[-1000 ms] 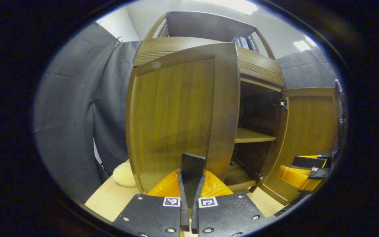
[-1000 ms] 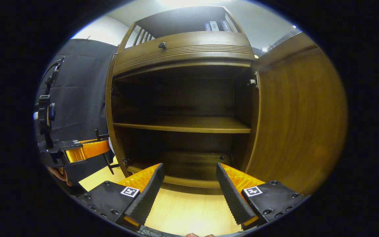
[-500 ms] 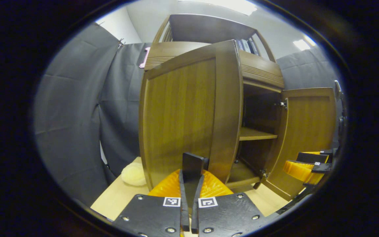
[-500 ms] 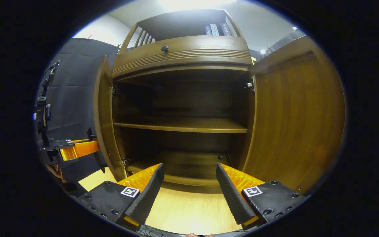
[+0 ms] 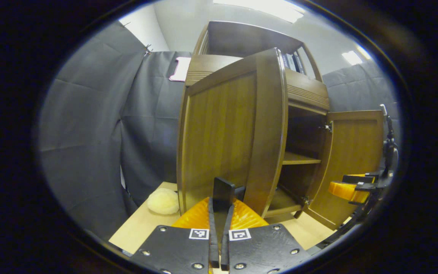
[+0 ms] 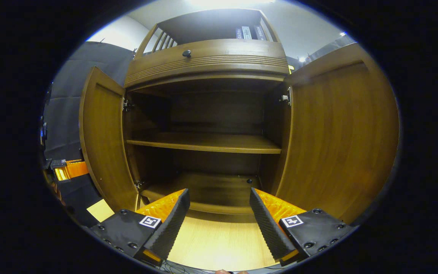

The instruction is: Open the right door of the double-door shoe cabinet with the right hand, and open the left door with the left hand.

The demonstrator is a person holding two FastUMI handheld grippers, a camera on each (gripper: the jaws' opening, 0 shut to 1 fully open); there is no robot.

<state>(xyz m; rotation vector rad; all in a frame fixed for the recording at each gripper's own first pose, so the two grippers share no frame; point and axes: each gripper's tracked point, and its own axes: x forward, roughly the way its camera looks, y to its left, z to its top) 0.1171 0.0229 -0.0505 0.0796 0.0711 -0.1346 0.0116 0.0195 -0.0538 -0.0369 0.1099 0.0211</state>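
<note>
A brown wooden double-door shoe cabinet is seen on a pale wooden floor, both doors swung open. The left door is gripped at its handle by the clenched left gripper. The right gripper is released before the shelf. Book spines on top are unreadable.

The left claw has black plates with silver screws and two small square black-and-white markers, over ribbed orange parts. The right claw shows the same plates, markers and orange ribbing, with ridged finger faces.
</note>
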